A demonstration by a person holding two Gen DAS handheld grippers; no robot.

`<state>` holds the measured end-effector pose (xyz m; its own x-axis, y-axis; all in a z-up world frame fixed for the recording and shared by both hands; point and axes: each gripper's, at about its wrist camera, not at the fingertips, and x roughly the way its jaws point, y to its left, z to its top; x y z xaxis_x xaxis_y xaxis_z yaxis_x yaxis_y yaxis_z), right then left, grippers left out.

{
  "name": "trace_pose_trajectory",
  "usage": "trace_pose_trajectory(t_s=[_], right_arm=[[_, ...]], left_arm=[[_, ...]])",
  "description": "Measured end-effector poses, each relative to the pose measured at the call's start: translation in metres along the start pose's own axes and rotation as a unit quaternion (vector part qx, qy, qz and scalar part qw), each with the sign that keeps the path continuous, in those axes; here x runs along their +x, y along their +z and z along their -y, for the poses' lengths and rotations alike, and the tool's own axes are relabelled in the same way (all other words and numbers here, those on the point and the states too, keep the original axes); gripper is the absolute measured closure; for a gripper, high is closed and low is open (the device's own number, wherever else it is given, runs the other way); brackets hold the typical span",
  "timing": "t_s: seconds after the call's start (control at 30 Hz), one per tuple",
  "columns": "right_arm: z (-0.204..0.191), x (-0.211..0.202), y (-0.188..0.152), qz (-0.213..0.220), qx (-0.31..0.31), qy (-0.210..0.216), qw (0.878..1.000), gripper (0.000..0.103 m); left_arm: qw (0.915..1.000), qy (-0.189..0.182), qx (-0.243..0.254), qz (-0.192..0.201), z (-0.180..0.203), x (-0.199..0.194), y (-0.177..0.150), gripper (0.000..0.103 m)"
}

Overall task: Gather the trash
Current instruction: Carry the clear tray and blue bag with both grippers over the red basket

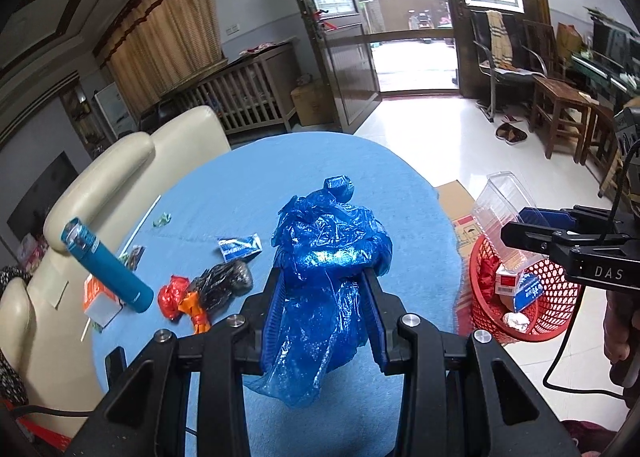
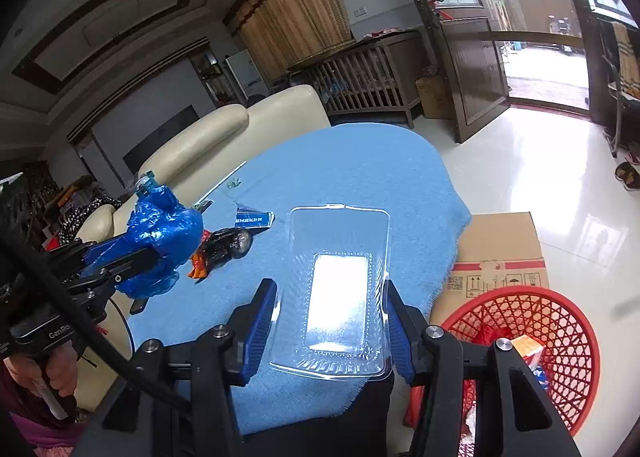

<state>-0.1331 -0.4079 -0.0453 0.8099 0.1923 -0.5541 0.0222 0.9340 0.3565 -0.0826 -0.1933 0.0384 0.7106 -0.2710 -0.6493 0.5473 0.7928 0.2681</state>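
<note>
Both grippers are loaded at once, and that is where the risk lies. The left gripper (image 1: 326, 293) has its jaws pinching a crumpled blue plastic bag (image 1: 330, 253), held above the blue-covered tabletop (image 1: 248, 177); much of the film bulges above the jaws and a loose tail hangs below them, so the hold may be on only a few folds. Thin film like this can creep out of a pinch, and the bag may drop back onto the tabletop or onto the floor short of the red basket (image 2: 552, 321). The right gripper (image 2: 330, 321) has its jaws pressed against the long sides of a clear plastic tray (image 2: 340, 281), which juts forward over the tabletop edge. The tray looks thin and springy: squeezed harder it could buckle and pop free, held more lightly it could tip out. The red basket stands on the floor beside the tabletop, next to a cardboard box (image 2: 500, 249), and already holds a small carton and other scraps, so a wide tray released flat may bridge the rim or slide off onto the floor. Both hands heading for the same opening could also knock together, or the dangling cable (image 1: 560, 353) could snag. More trash remains on the tabletop, including a red and black bag bundle (image 1: 208, 289), a wrapper (image 1: 240, 247) and a teal bottle (image 1: 106, 265), which a low sweep could scatter.
</note>
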Motion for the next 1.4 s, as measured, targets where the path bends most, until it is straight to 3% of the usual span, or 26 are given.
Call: trace_pose_trajectory(t_s=[1.4], right_arm=[[0.073, -0.056, -0.011, 0.038, 0.082, -0.028, 0.996, 0.048]], left_arm=[[0.9917, -0.039, 0.122, -0.001, 0.099, 0.006, 0.026, 0.064]])
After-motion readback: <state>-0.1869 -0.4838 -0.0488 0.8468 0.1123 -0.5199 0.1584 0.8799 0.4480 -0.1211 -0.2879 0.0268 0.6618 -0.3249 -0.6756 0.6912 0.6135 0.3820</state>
